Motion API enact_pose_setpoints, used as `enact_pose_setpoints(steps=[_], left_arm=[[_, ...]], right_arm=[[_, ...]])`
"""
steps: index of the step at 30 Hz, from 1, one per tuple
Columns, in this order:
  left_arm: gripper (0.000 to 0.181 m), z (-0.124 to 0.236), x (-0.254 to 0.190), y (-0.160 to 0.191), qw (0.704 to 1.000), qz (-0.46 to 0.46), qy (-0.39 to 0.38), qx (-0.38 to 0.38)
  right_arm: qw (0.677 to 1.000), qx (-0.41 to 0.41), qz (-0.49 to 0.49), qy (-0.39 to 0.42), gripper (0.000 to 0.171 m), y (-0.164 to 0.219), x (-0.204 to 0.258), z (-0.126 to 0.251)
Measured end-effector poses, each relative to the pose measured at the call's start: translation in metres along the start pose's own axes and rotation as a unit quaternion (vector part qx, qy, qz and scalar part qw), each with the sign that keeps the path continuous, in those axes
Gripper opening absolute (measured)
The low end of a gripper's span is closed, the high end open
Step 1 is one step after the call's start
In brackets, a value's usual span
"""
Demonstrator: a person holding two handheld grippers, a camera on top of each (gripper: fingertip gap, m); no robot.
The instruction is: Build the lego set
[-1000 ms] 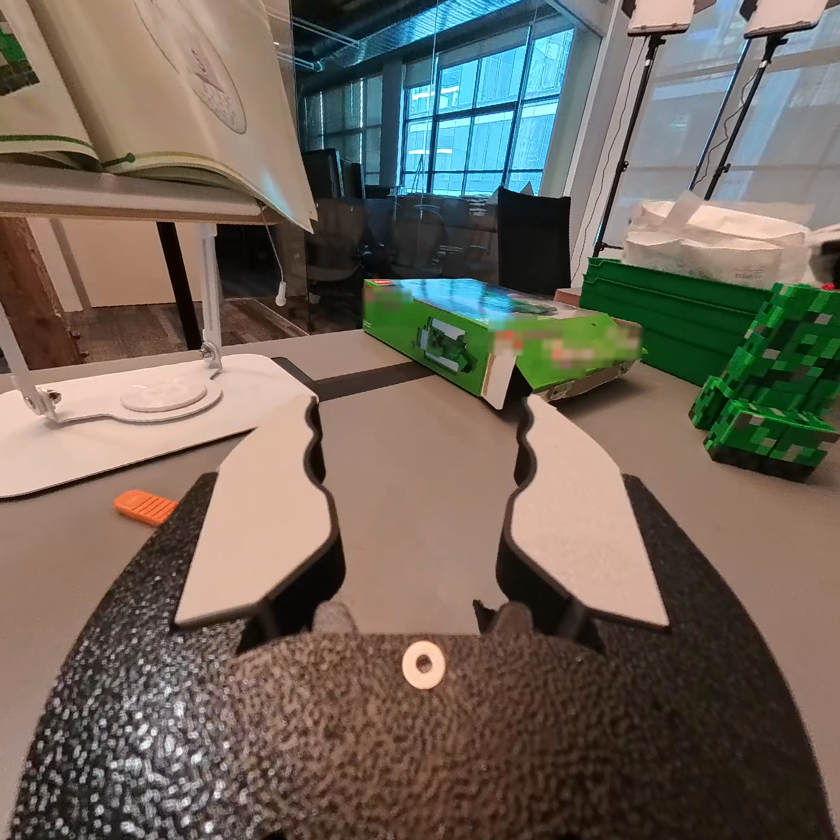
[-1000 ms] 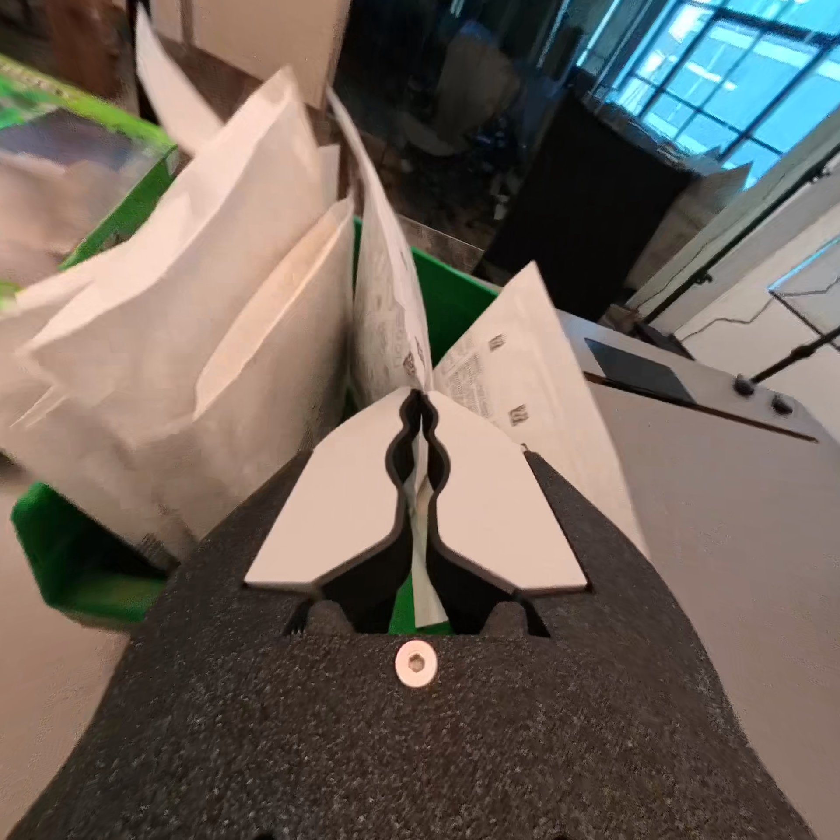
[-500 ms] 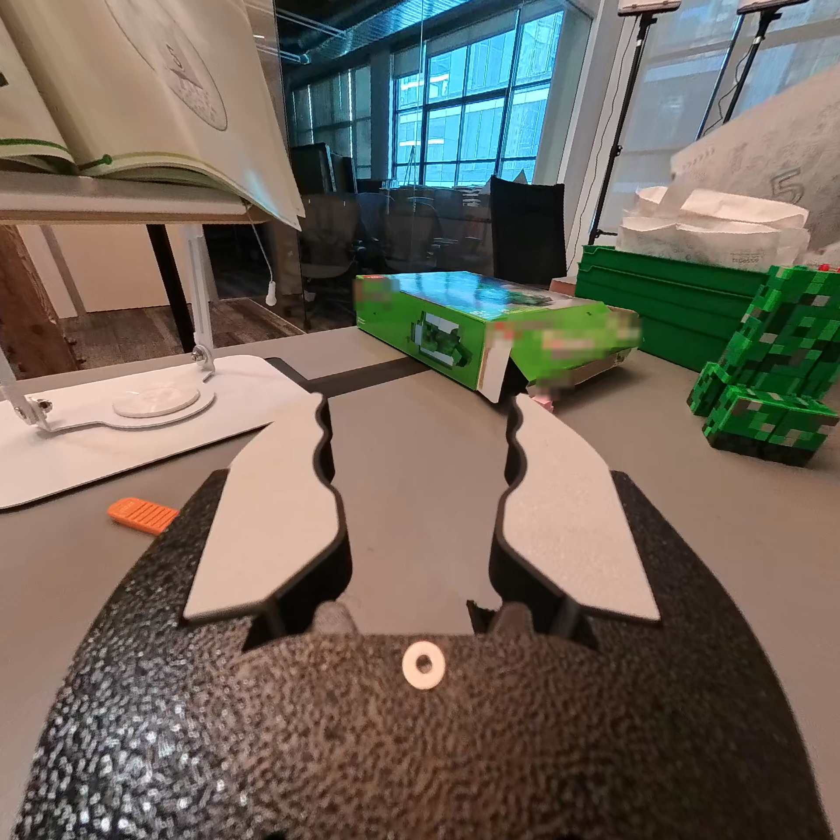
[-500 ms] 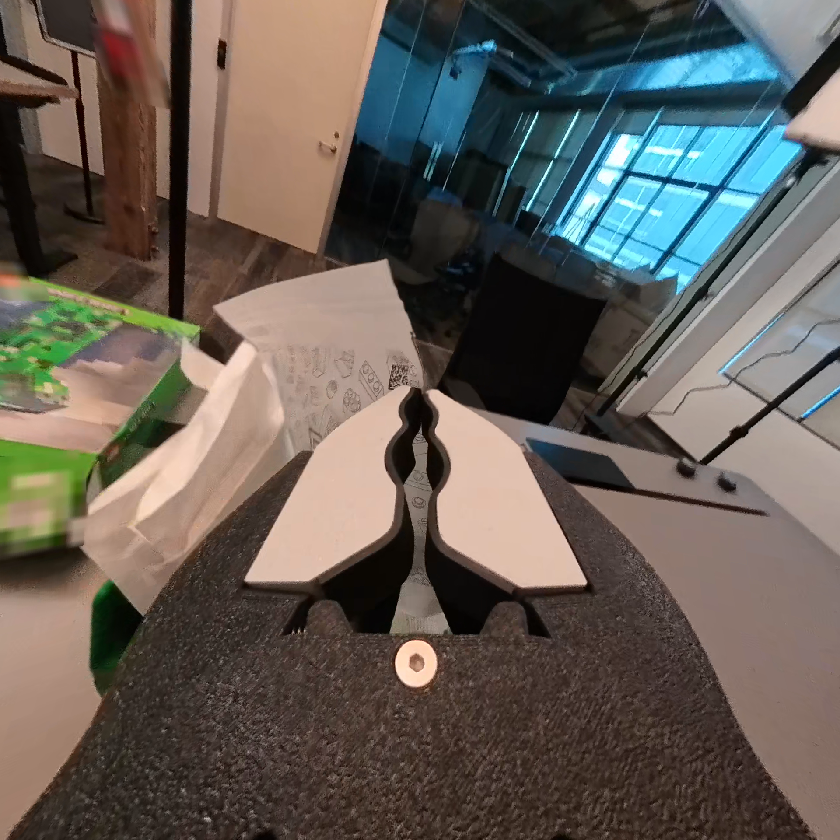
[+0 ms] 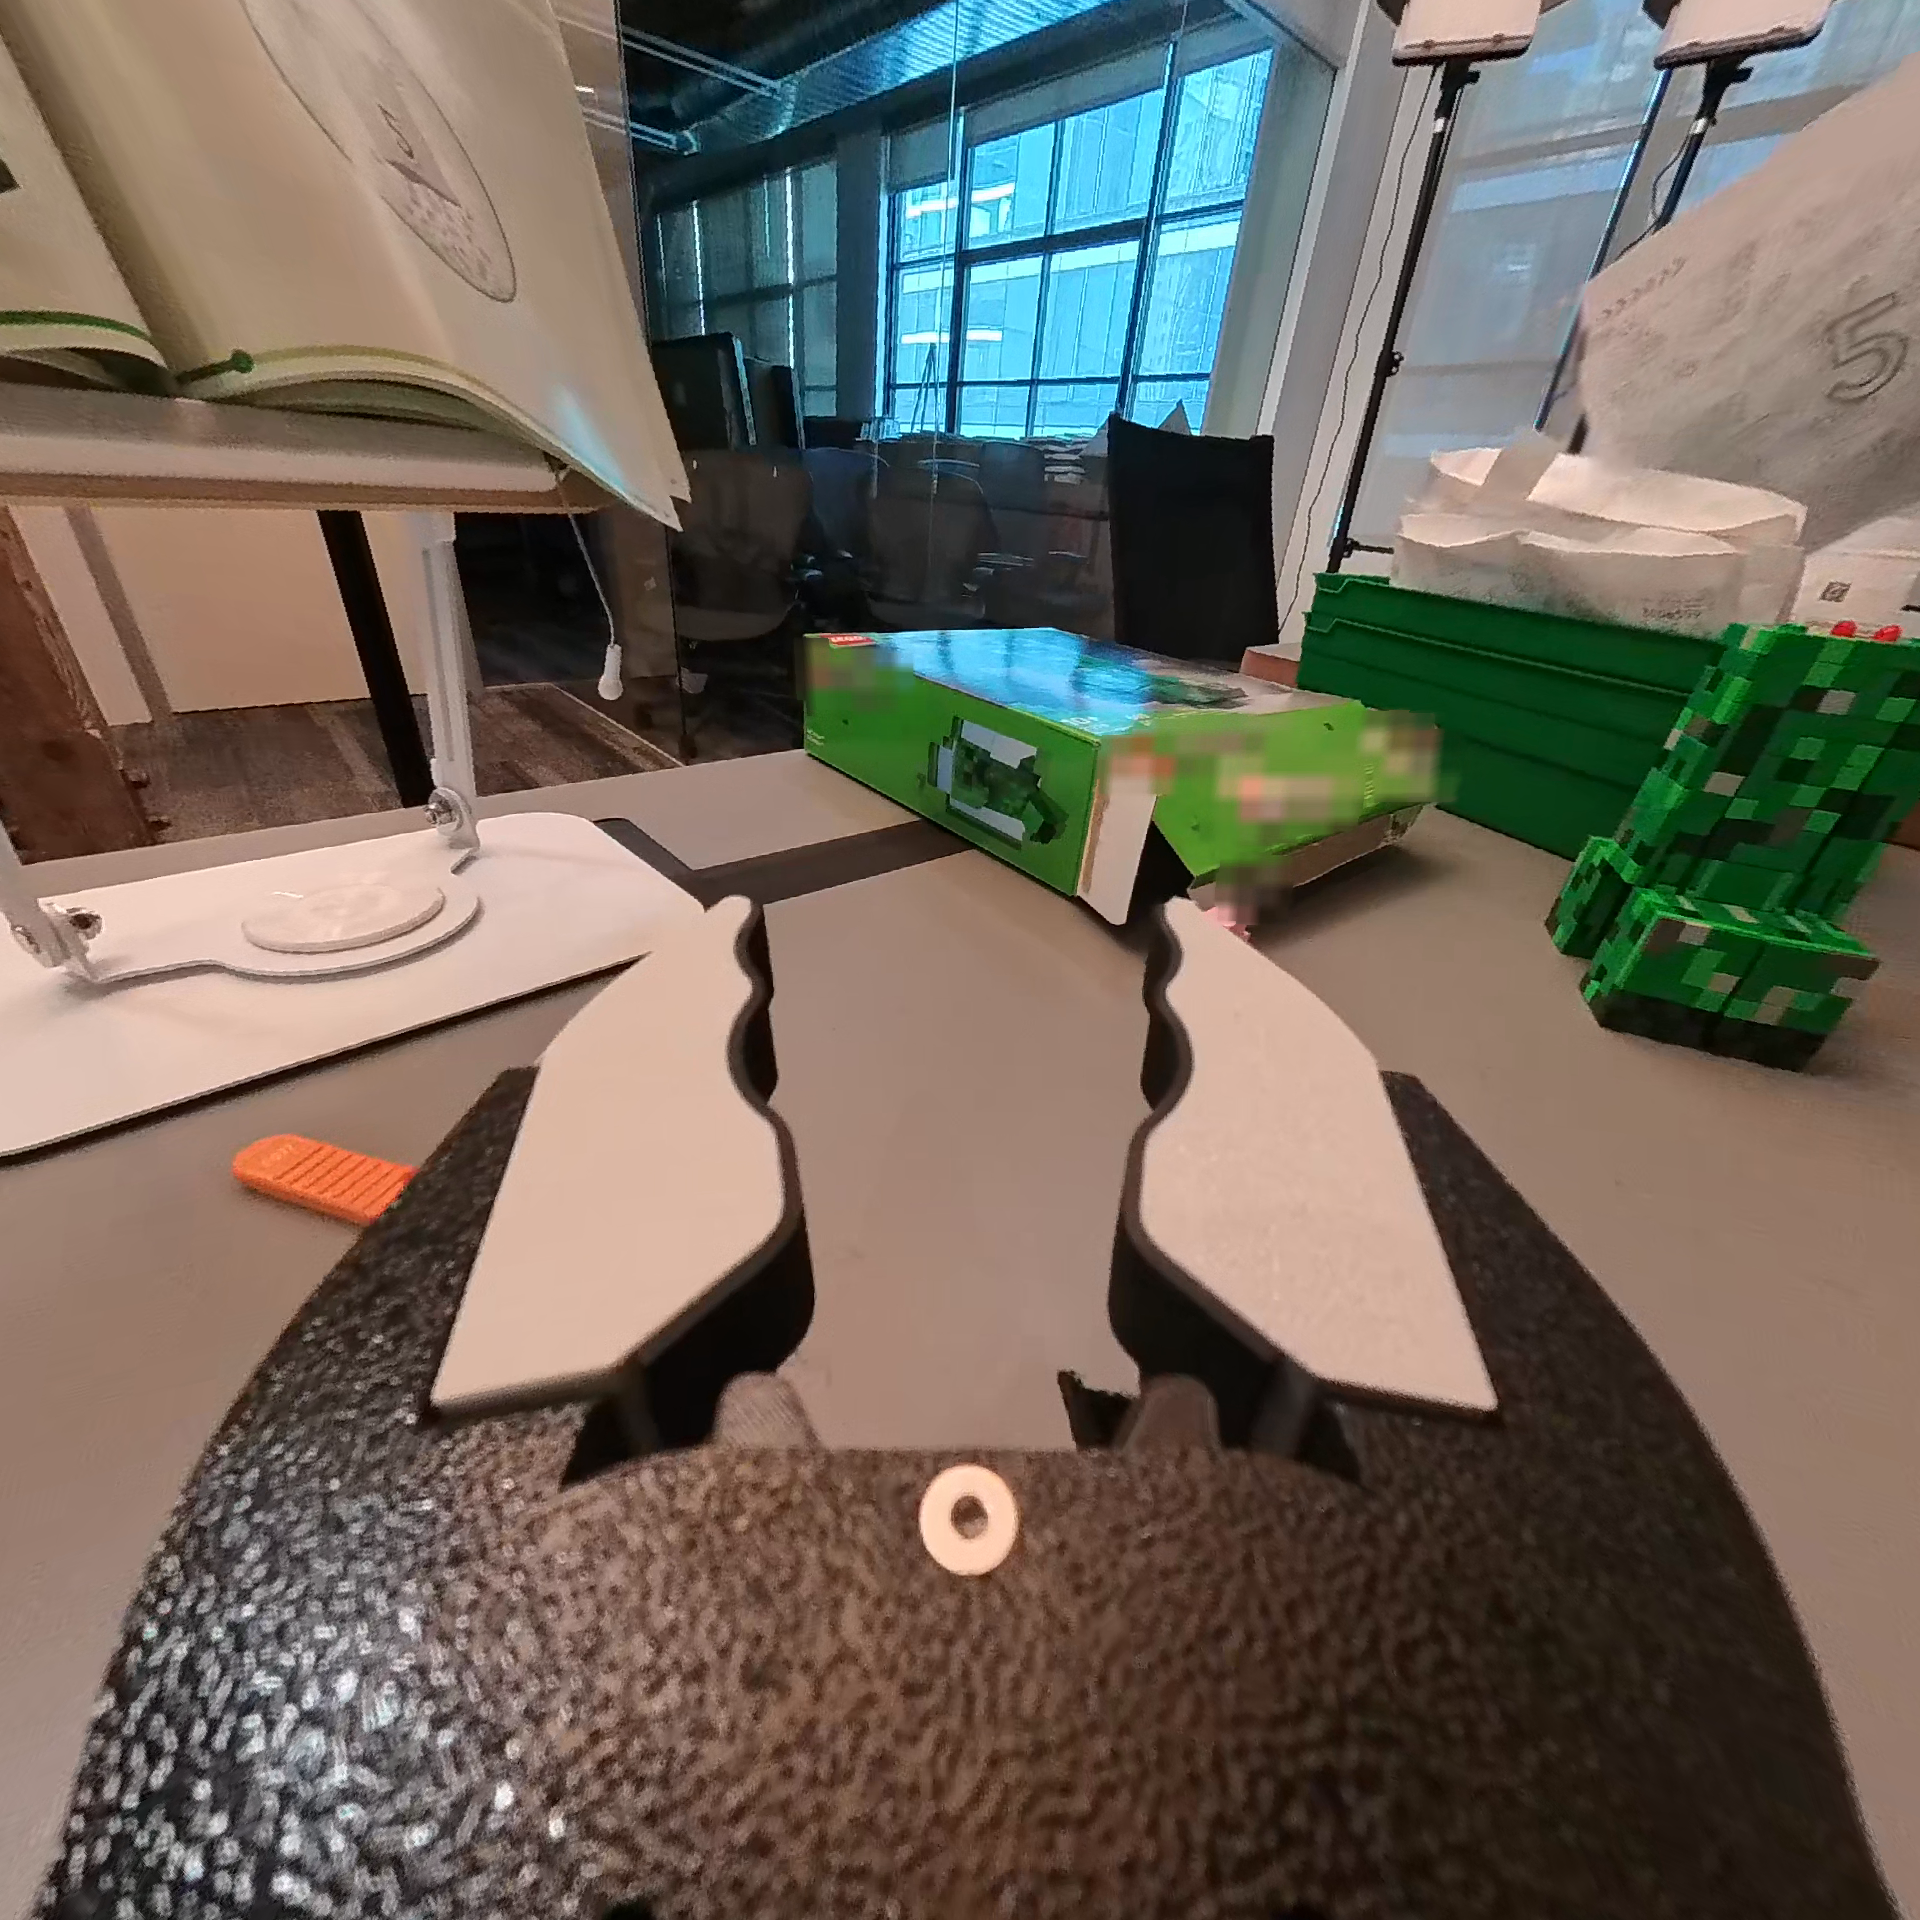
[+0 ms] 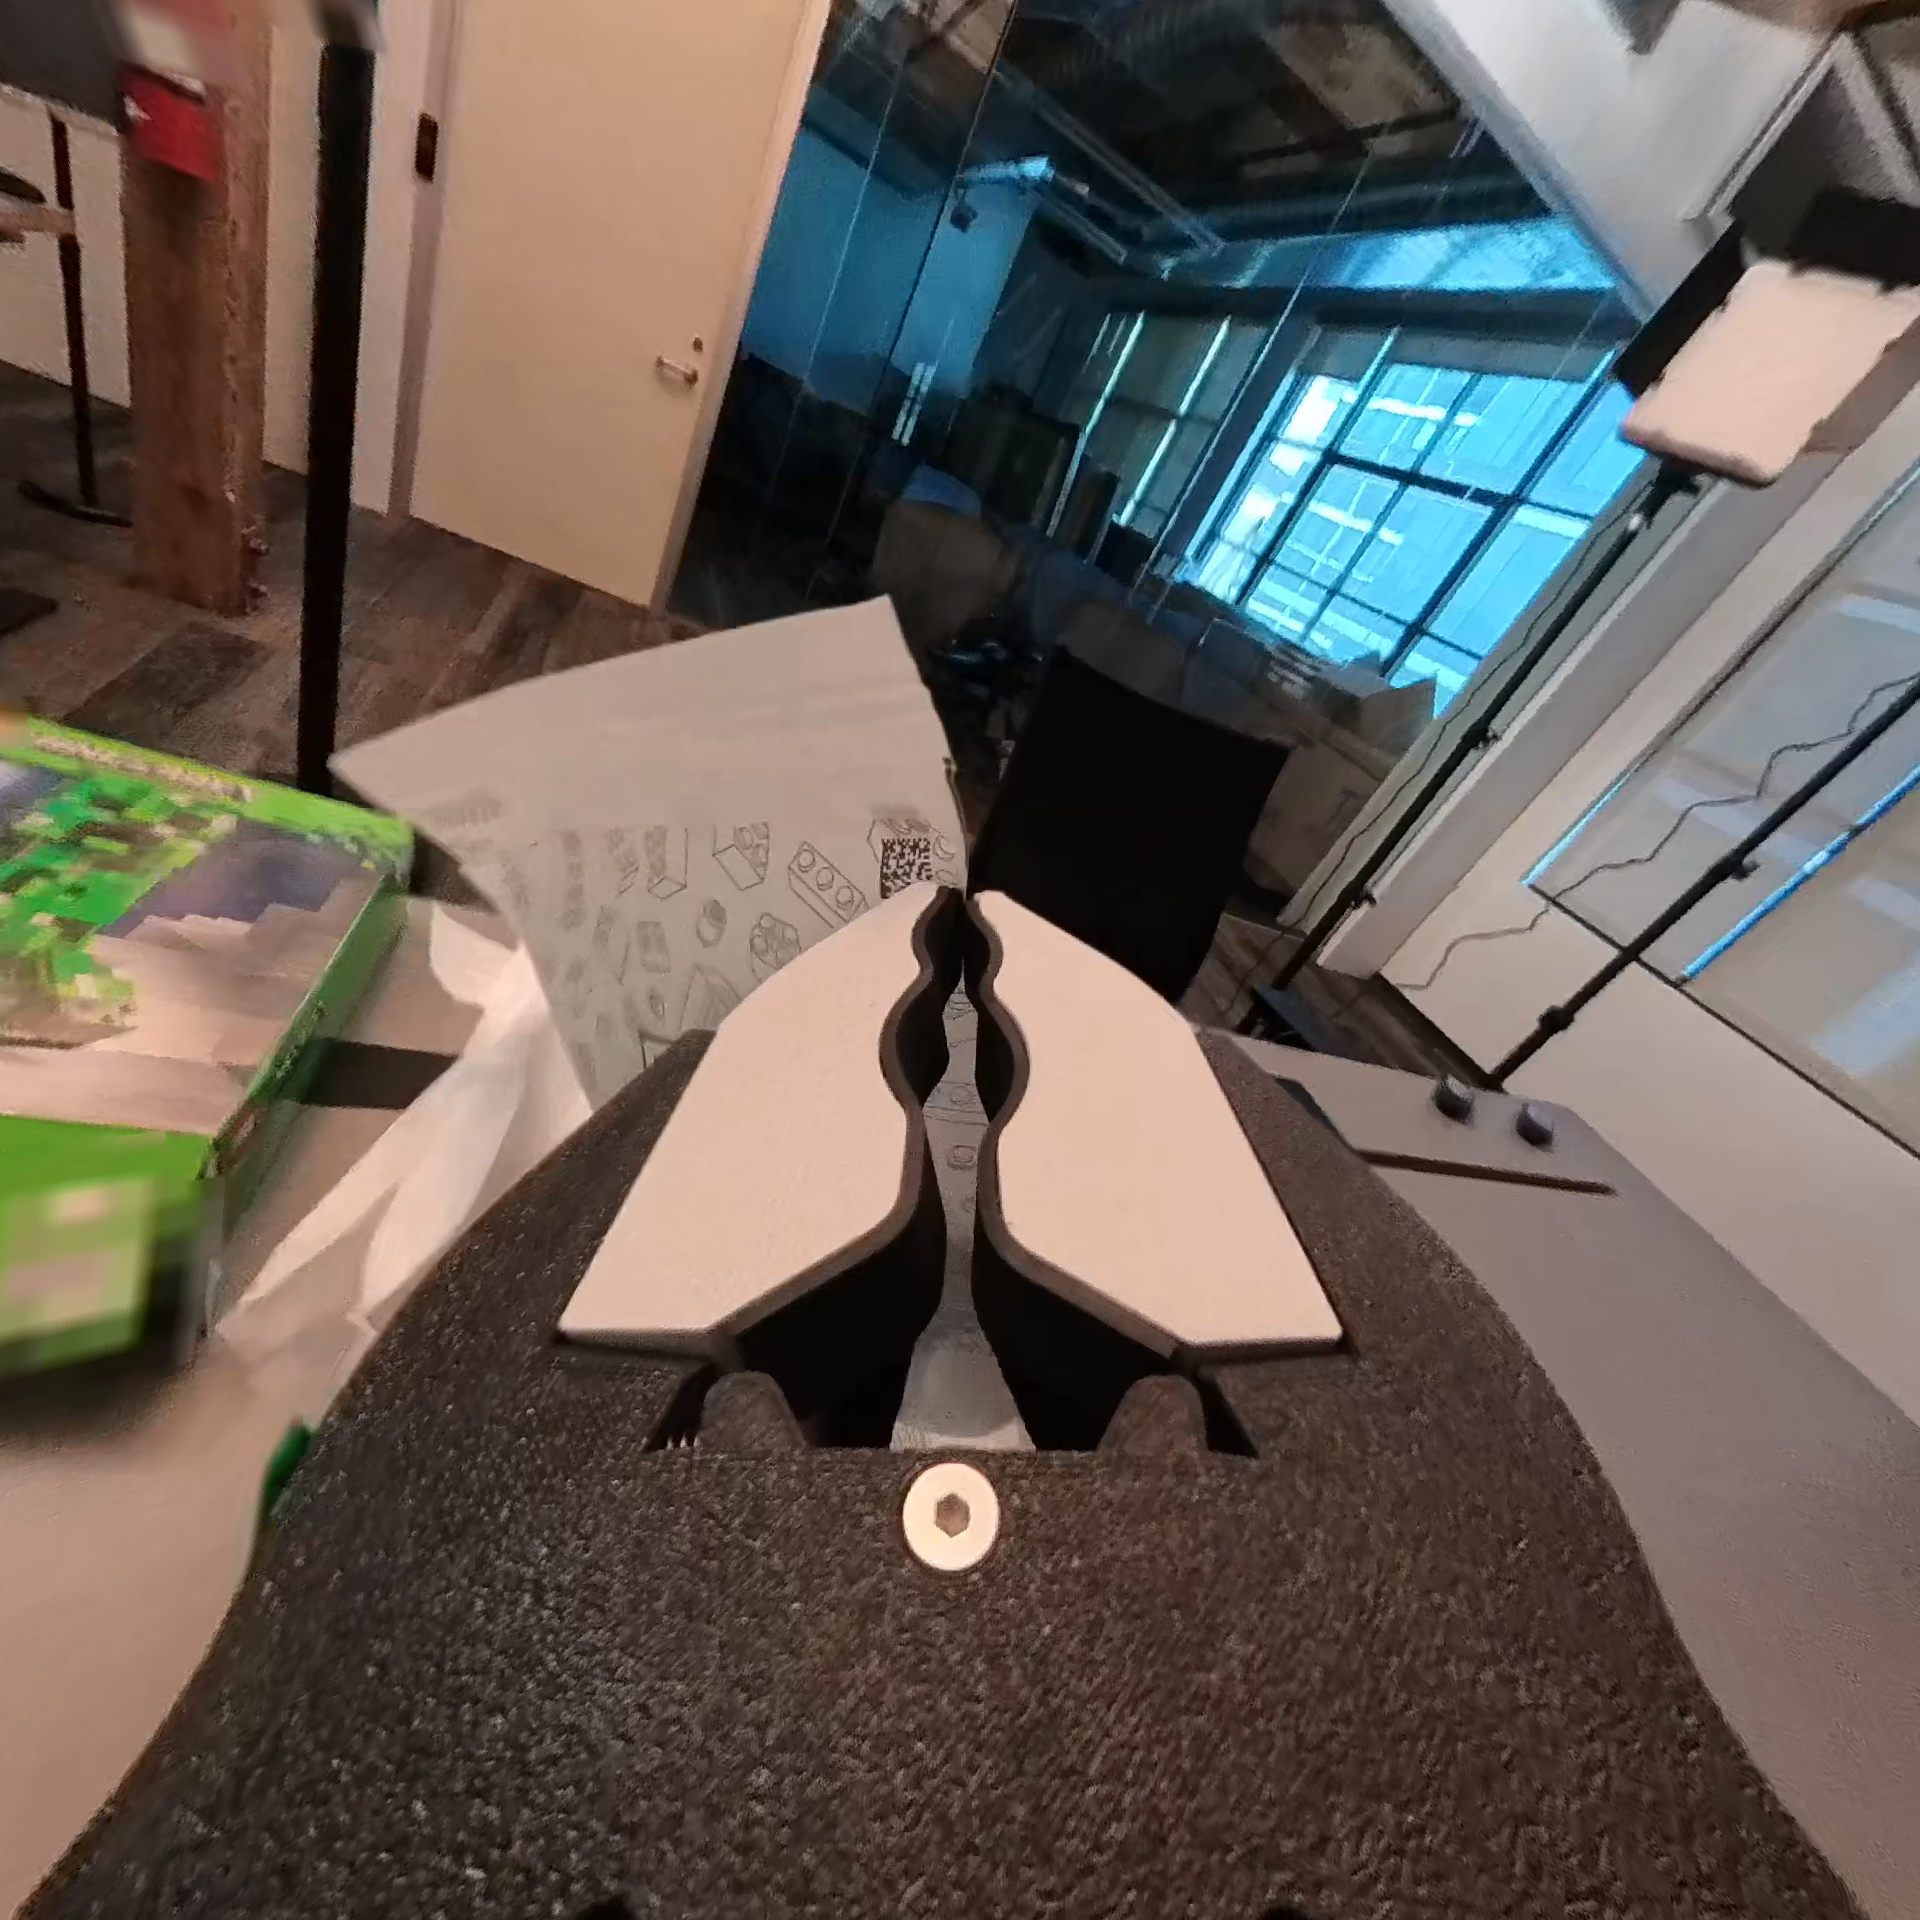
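Left gripper (image 5: 956, 935) fingers spread, empty over grey worktop (image 5: 956, 1195); glossy green box (image 5: 1091, 758) at 12 o'clock. Right gripper (image 6: 958, 914) fingers pinch printed white paper bag (image 6: 675, 831).

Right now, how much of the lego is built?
Done: a green blocky figure stands built on the table, beside the opened green box.

In hand: the right tongs are shut on a white paper bag printed with brick drawings, held up in the air. The left tongs are open and empty.

Left: that bag looks unopened, and more white bags wait in the green bin.
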State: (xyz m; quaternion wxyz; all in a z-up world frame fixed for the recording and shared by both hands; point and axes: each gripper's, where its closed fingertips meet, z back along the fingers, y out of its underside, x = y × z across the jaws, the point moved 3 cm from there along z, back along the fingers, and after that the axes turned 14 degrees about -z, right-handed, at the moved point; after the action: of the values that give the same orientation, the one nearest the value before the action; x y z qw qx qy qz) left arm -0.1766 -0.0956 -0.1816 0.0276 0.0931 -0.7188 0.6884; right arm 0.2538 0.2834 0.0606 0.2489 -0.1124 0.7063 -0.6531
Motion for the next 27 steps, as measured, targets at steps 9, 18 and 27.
enact_pose_setpoints(steps=[9, 18, 27], left_arm=[[0.079, -0.002, -0.021, -0.025, 0.995, -0.083, 0.049, -0.015], [0.098, 0.041, -0.095, -0.149, 0.967, -0.085, 0.165, -0.176], [0.063, 0.121, -0.001, -0.168, 0.971, -0.007, 0.07, -0.227]], right_arm=[[0.985, -0.089, -0.007, -0.146, 0.0, -0.106, 0.079, 0.061], [0.914, -0.115, -0.007, -0.389, 0.0, -0.149, 0.288, 0.145], [0.781, -0.058, -0.136, -0.607, 0.0, -0.104, 0.429, 0.183]])
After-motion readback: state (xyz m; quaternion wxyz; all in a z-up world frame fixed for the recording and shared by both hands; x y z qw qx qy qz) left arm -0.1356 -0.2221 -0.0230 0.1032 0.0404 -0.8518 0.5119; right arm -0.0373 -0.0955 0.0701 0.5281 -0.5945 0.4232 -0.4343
